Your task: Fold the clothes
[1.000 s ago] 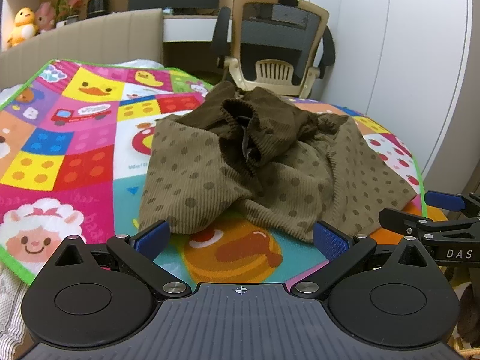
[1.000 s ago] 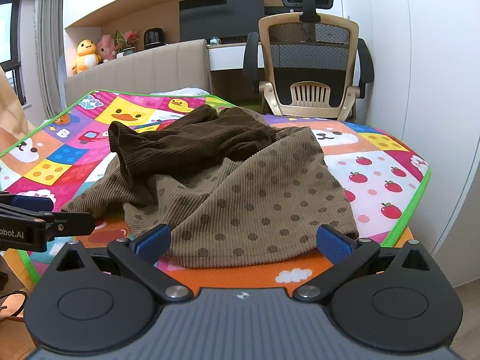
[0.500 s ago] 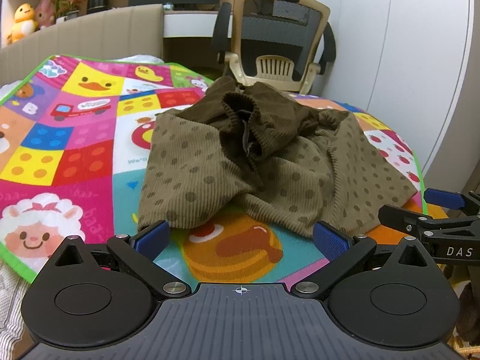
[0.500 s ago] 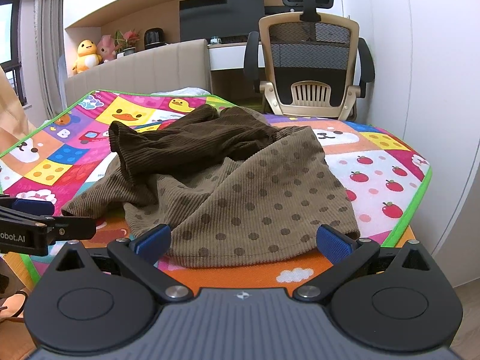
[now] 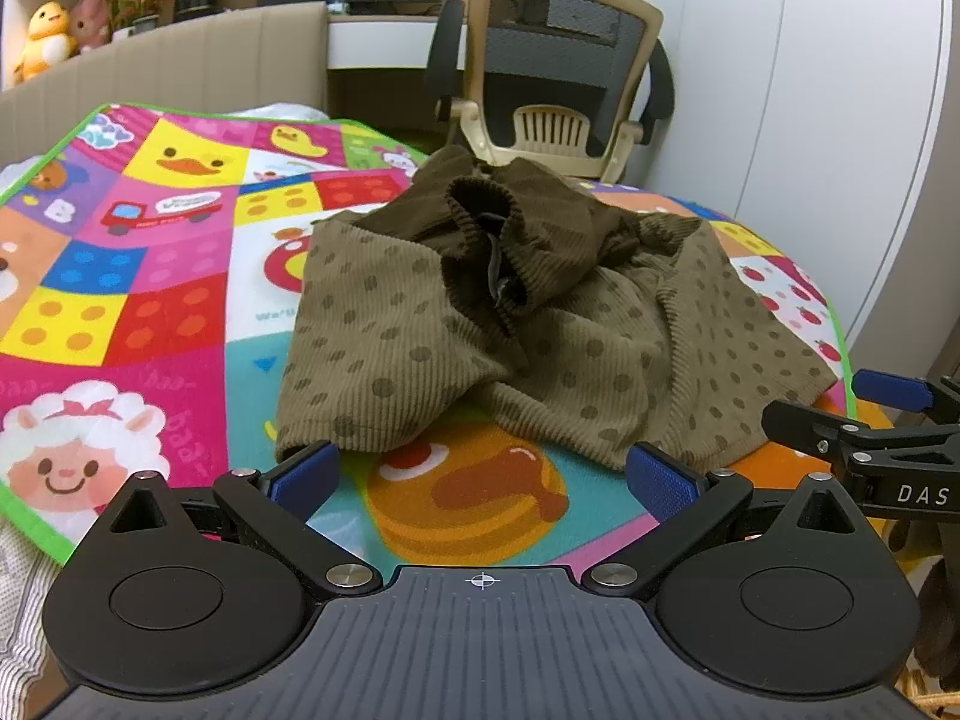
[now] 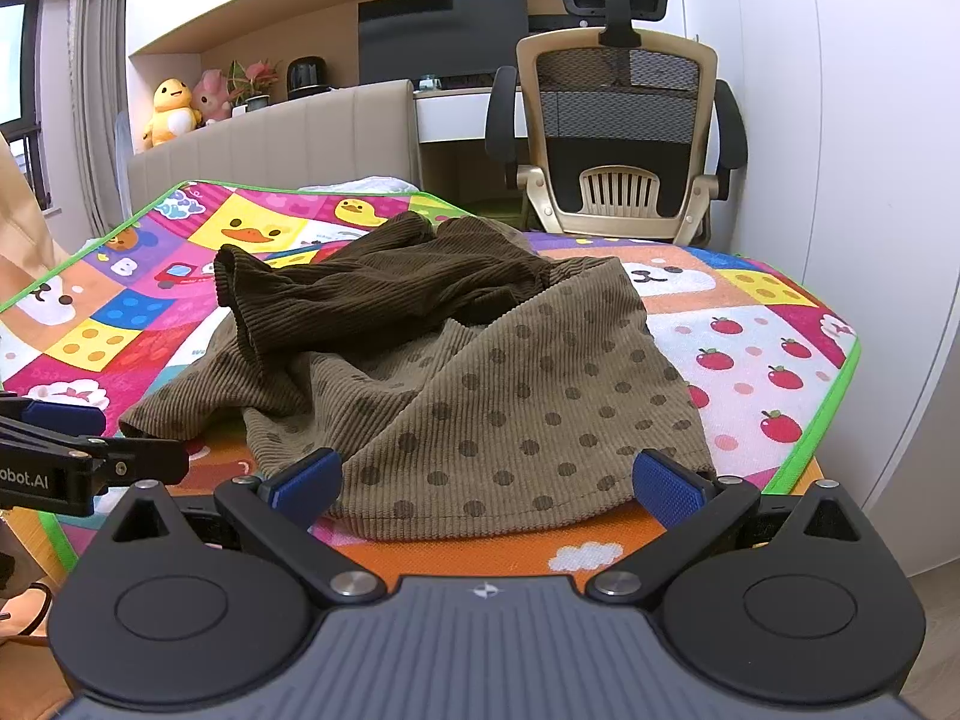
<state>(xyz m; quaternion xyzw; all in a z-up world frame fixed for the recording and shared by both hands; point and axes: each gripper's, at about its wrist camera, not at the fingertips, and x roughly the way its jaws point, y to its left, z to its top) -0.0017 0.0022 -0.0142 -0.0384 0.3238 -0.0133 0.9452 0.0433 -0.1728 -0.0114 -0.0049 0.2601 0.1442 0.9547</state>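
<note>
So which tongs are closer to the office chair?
Right, I think, but only slightly. The right tongs sit at the brown clothes' near hem, almost straight across from the office chair. The left tongs sit further left, with the chair off to their right.

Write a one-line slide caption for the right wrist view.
Open right hand-held gripper facing a crumpled brown polka-dot garment on a colourful play mat.

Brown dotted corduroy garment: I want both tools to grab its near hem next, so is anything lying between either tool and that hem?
Nothing visible. The left tool and right tool are both open, just short of the crumpled brown dotted corduroy garment, with only bare colourful cartoon play mat between them and its near hem.
</note>
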